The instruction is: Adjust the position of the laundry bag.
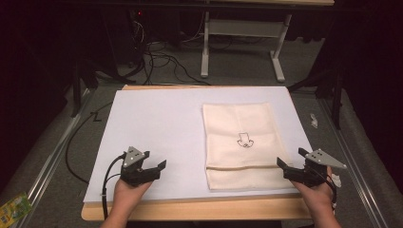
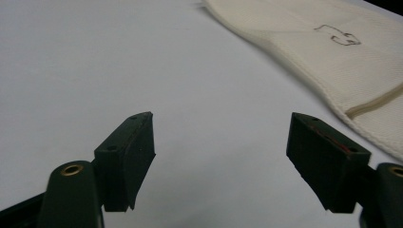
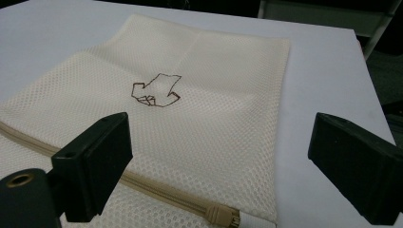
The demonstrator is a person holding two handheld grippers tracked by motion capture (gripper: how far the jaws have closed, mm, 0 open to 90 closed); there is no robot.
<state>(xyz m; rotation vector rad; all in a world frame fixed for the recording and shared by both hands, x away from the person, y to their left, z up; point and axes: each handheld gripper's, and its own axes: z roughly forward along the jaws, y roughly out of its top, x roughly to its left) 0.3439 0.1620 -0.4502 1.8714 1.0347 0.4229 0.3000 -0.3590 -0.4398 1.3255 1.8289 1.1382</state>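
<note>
A cream mesh zipper bag (image 1: 241, 145) lies flat on the desk's (image 1: 157, 118) right half. The left hand-held gripper (image 1: 147, 166) gapes empty over bare white surface; the right hand-held gripper (image 1: 291, 161), wide open and empty, sits at the bag's near right edge.

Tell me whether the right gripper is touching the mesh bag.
Cannot tell. In the high view the right gripper overlaps the mesh bag edge; in the right gripper view its open jaws hang over the mesh, height unclear.

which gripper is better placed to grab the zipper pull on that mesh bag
Probably the right gripper: it is open at the mesh bag, near the zipper pull. The open left gripper is over bare table sheet.
</note>
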